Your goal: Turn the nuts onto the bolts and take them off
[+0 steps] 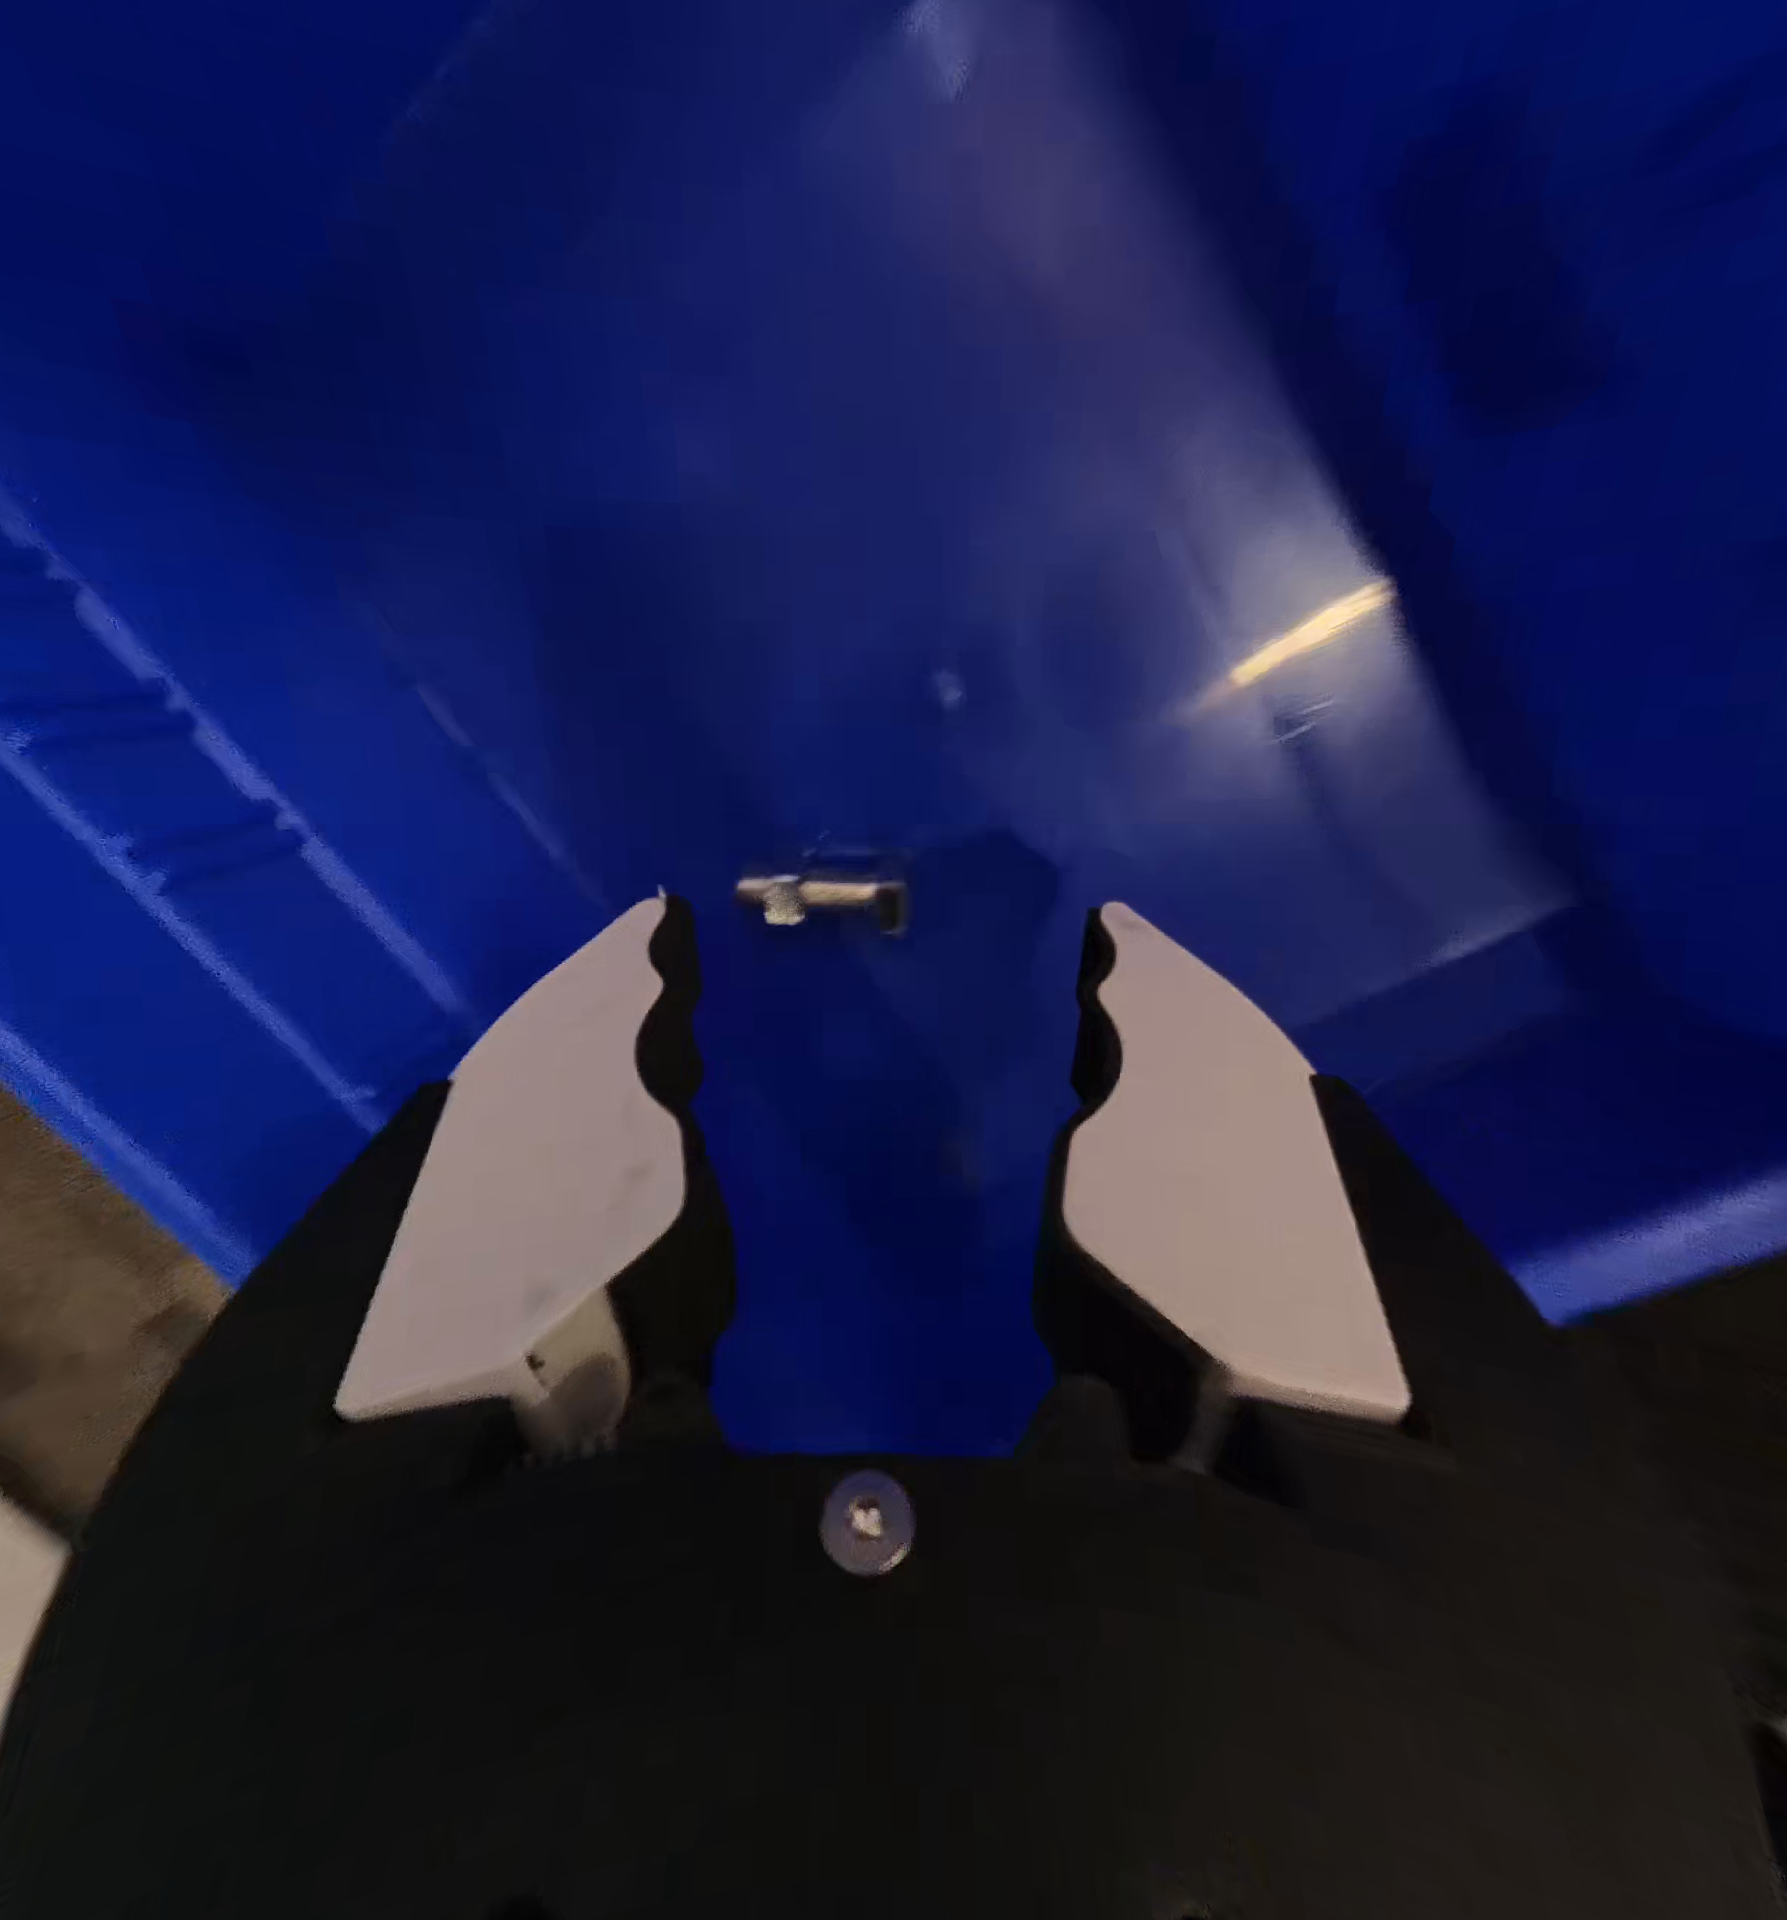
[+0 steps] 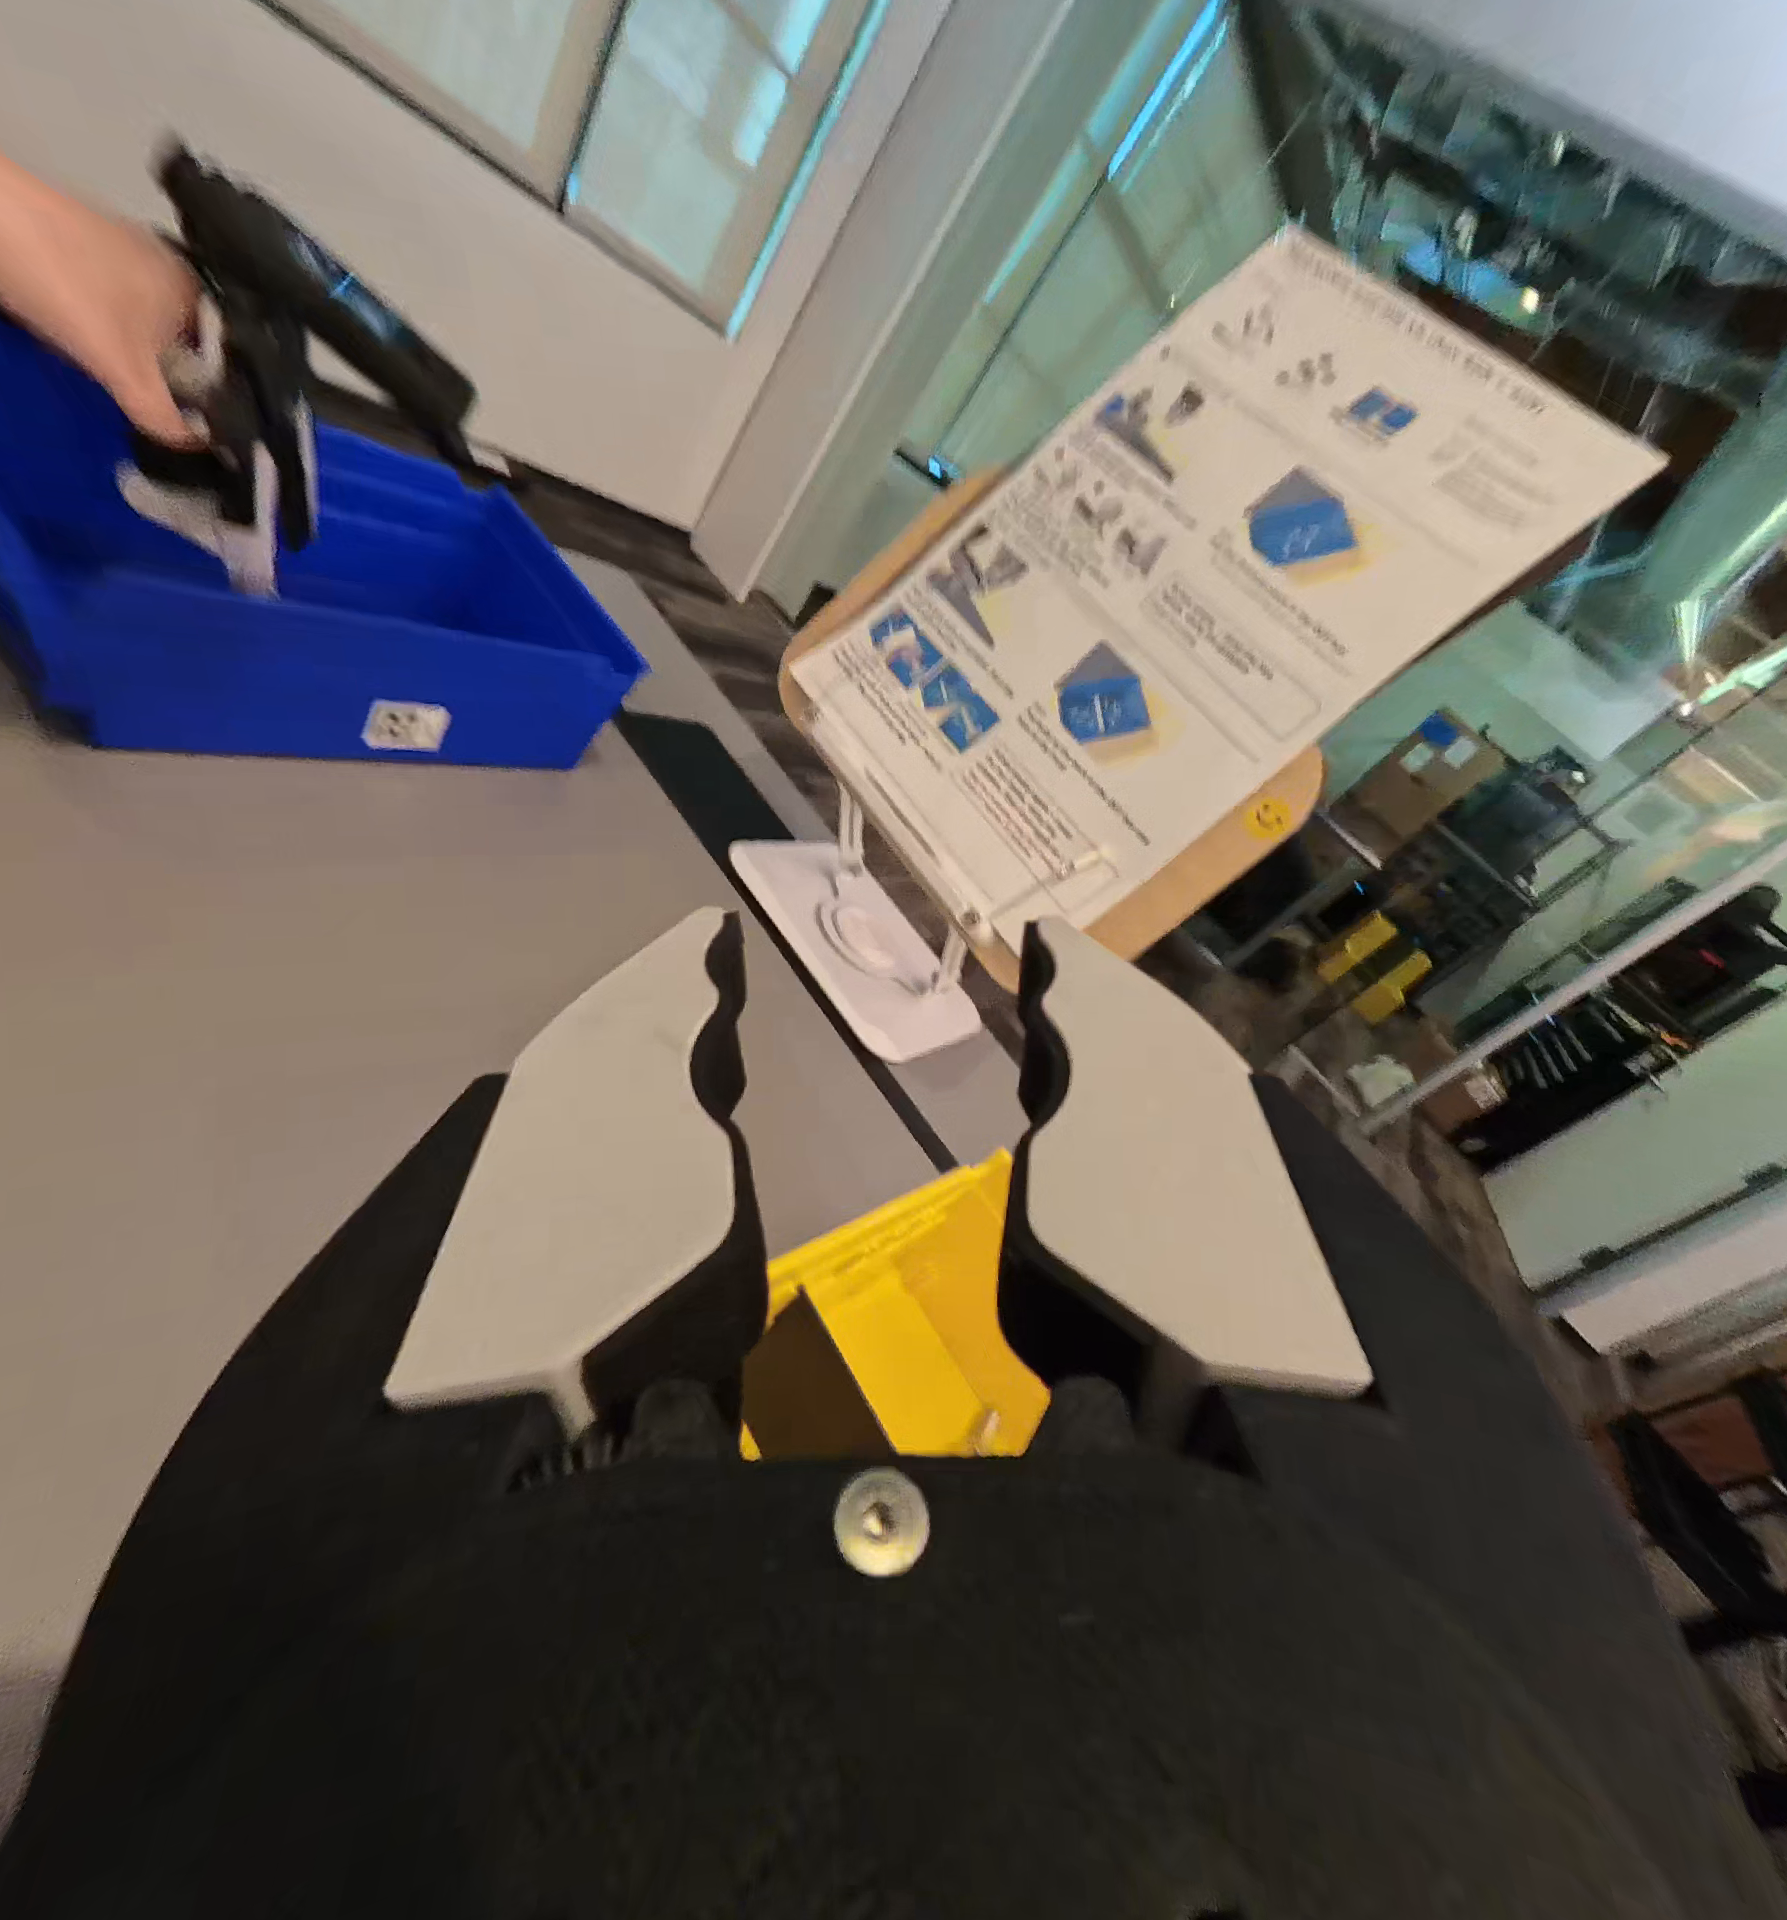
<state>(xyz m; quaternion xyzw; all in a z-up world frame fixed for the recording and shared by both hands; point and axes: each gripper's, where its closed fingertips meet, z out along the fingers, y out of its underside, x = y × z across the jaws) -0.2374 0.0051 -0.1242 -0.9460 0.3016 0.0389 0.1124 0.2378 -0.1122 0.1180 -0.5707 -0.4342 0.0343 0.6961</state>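
In the left wrist view, a silver bolt with a nut on its shank lies on the floor of a blue bin. My left gripper is open and empty, its fingertips just short of the bolt, inside the bin. In the right wrist view, my right gripper is open and empty above the grey table, over a yellow bin. A small bolt shows in the yellow bin near the gripper base. The left gripper, held by a hand, reaches into the blue bin at the far left.
A printed instruction sheet on a wooden board stands on a white stand at the table's far edge. Beyond are glass walls and shelving. The blue bin carries a white sticker on its front.
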